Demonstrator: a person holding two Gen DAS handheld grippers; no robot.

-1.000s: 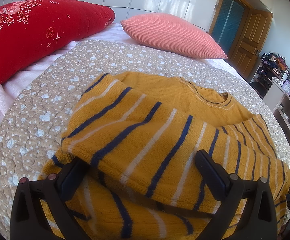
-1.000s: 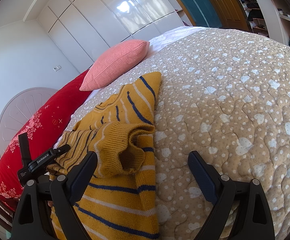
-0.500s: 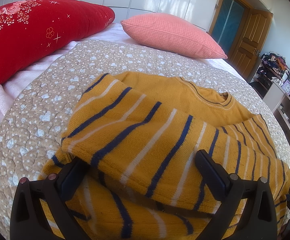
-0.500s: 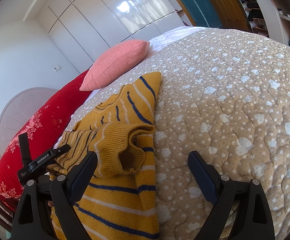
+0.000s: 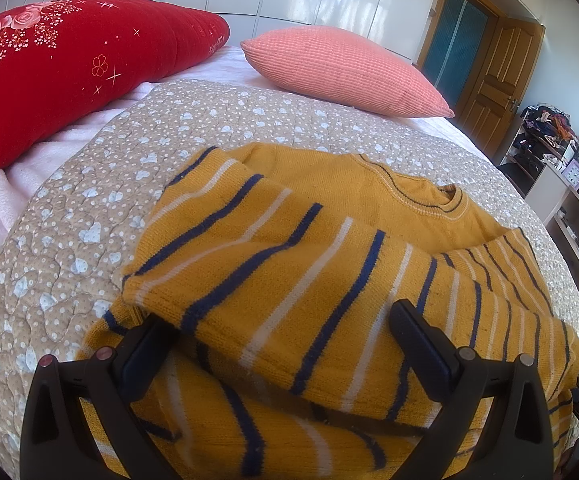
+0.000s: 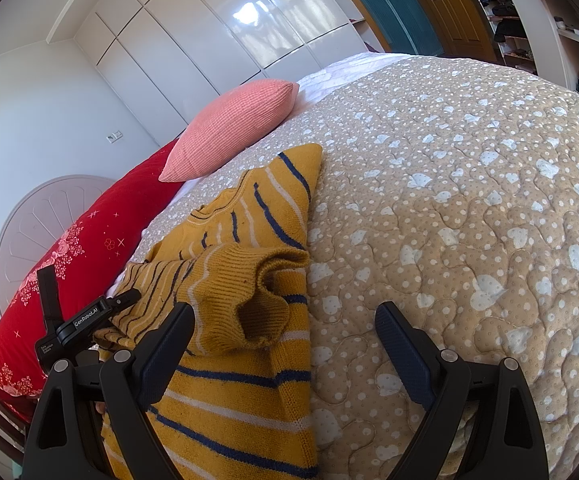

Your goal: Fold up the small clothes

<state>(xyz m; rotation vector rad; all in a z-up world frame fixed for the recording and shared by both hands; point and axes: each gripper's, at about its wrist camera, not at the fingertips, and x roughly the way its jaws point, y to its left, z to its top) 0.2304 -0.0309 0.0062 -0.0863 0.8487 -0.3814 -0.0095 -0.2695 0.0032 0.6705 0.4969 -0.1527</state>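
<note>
Lying folded on quilted bedspread (image 6: 469, 200): ribbed mustard striped sweater (image 5: 289, 280); left tongs (image 5: 281, 344), right tongs (image 6: 285, 332) spread wide, seemingly empty.

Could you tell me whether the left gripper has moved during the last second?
No. The left gripper frames the sweater and pink pillow exactly as before.

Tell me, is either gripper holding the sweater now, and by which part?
Nothing is held. The left gripper and right gripper are both open over the sweater.

A bed's beige heart-print quilt (image 5: 69, 216) carries a striped mustard sweater (image 5: 289, 288) and pink pillow (image 5: 341, 70).
</note>
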